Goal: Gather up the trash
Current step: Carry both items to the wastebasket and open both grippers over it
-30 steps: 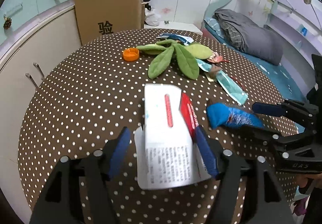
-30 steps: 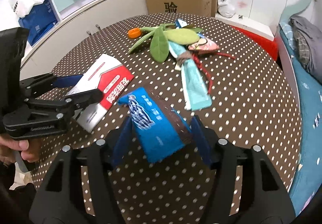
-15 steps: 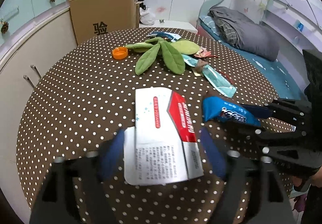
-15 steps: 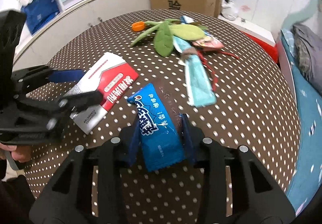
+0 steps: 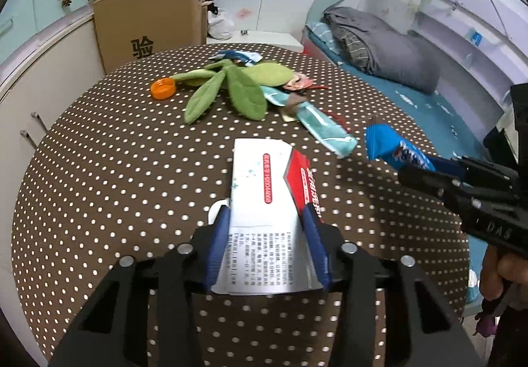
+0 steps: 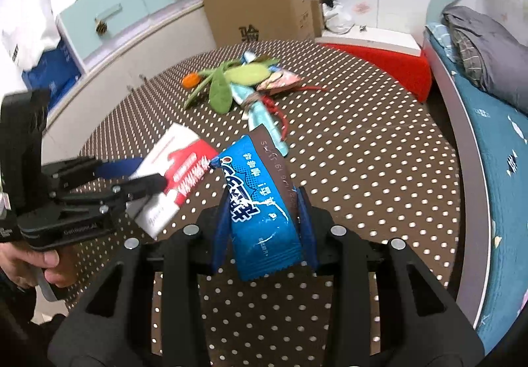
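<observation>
Closing on a white-and-red carton (image 5: 264, 202), the left gripper (image 5: 267, 222) is pinching its sides between blue fingers (image 5: 219, 238) above the dotted surface (image 5: 109, 169). The right gripper (image 6: 264, 218) is gripping a blue wrapper (image 6: 260, 202) clear of the surface. Farther off are lying green leaves (image 5: 231, 86), an orange cap (image 5: 162, 88) and a teal wrapper (image 5: 320, 129).

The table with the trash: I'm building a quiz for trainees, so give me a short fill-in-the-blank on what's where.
1. The left gripper is closing on a red and white ____.
2. The right gripper holds a ____ snack wrapper.
3. Beside the green leaves lies a bottle cap coloured ____.

Missing words: box; blue; orange.
</observation>
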Action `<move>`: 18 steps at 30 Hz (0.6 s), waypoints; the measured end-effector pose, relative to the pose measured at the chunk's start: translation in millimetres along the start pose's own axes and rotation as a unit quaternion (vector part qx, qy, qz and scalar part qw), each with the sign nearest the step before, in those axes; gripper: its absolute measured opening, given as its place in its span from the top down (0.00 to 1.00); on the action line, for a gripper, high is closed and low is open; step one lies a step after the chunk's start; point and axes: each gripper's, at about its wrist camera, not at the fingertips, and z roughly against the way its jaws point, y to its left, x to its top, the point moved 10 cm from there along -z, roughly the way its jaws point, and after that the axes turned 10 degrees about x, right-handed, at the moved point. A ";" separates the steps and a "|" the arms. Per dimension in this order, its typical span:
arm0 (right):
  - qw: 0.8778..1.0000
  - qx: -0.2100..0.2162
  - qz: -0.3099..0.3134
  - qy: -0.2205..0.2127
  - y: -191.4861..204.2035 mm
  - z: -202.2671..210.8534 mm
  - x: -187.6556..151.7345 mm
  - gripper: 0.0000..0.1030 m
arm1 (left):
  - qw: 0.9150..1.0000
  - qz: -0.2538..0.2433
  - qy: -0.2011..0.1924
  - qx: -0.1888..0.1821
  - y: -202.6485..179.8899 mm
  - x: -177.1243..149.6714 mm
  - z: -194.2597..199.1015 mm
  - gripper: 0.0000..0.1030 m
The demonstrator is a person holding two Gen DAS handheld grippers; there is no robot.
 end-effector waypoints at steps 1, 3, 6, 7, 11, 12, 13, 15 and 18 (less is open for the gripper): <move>1.000 0.002 -0.003 -0.005 -1.2 4.4 1.7 0.64 | 1.000 0.000 0.000 -0.002 -2.2 0.3 -0.3 0.59; 1.000 0.002 -0.005 -0.009 -2.4 8.6 2.3 0.64 | 1.000 0.004 0.001 -0.010 -6.0 0.0 0.2 0.59; 1.000 0.004 -0.006 -0.013 -4.7 13.9 2.8 0.64 | 1.000 0.001 -0.007 0.005 -9.1 0.4 2.8 0.59; 1.000 0.005 -0.007 -0.013 -5.0 14.8 2.4 0.64 | 1.000 0.000 -0.009 0.011 -9.8 -1.1 3.9 0.48; 1.000 0.006 -0.012 -0.012 -5.3 14.3 -3.8 0.64 | 0.999 -0.017 -0.007 0.042 -13.8 -6.7 2.7 0.09; 1.000 0.007 -0.013 -0.012 -5.9 14.1 -5.3 0.64 | 0.999 -0.023 0.001 0.046 -14.7 -8.0 -1.2 0.09; 1.000 0.007 -0.015 -0.012 -6.9 13.8 -6.4 0.64 | 0.998 -0.027 0.007 0.050 -16.4 -10.1 -5.1 0.09; 1.000 0.007 -0.017 -0.013 -8.4 14.5 -6.8 0.64 | 0.997 -0.037 0.024 0.058 -20.9 -17.0 -16.8 0.19; 1.000 0.008 -0.020 -0.018 -10.1 19.2 -8.1 0.64 | 0.996 -0.059 0.009 0.069 -30.4 -15.8 -13.7 0.35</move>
